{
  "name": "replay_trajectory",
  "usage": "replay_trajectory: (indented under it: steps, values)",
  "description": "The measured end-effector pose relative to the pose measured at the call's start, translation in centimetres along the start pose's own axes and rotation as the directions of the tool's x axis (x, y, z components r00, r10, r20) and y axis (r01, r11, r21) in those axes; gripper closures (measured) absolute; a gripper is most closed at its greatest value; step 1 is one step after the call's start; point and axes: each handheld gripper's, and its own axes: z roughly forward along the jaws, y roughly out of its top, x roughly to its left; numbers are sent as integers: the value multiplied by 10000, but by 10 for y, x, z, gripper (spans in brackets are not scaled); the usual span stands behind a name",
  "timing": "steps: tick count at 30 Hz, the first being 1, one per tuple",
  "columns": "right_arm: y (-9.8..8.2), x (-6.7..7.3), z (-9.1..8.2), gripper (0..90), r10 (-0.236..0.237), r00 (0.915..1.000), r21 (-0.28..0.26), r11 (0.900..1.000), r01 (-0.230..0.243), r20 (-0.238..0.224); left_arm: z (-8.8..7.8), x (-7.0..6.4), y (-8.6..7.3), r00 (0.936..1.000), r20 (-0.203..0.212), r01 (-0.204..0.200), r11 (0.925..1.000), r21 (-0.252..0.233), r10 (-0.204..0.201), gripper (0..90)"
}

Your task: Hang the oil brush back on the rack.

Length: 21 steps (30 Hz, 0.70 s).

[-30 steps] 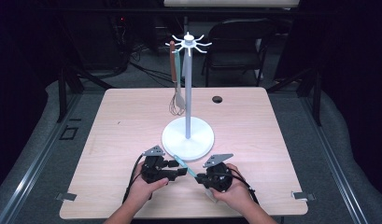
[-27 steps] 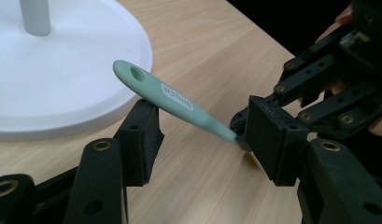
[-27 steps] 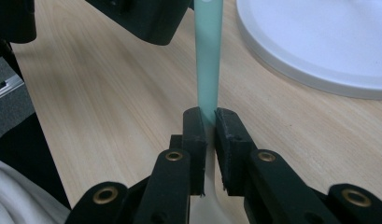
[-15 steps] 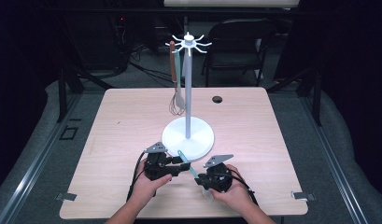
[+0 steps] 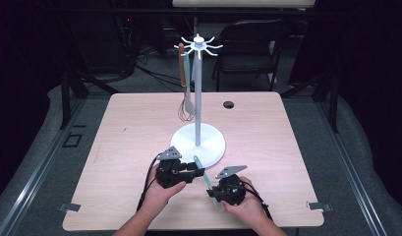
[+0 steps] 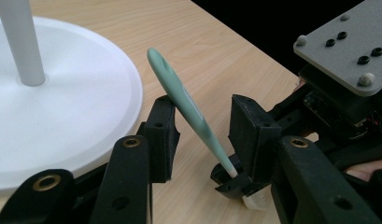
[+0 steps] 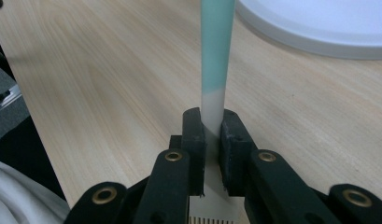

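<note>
Since a second ago your left gripper (image 5: pixel 194 173) has slid in toward the right one, its jaws closing around the green handle (image 6: pixel 188 105) but not yet pressing on it; a gap shows on both sides. Your right gripper (image 7: pixel 211 140) is clamped on the pale lower end of that tool, near its comb-like head, holding it tilted above the table (image 5: pixel 267 132), just in front of the white base (image 5: pixel 211 140) of the rack.

If the right jaws let go before the left pads bite, the handle will likely drop or swing. Closing off-centre could twist it.

A whisk (image 5: pixel 186 105) hangs from one hook. The pole (image 5: pixel 197 98) stands between you and the far hooks.
</note>
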Motion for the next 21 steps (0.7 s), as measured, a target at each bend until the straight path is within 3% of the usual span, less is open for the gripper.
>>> replay_trajectory:
  steps: [10, 21]
  values:
    - [5, 1, -10, 827, 316, 9995, -1231, 9919, -306, 65, 9, -9, 0, 9995, 298, -151, 9997, 196, 145, 694]
    - [8, -1, -11, 828, 505, 9983, -1683, 9847, -448, 294, 17, -12, 0, 9995, 304, -66, 9997, 251, 58, 765]
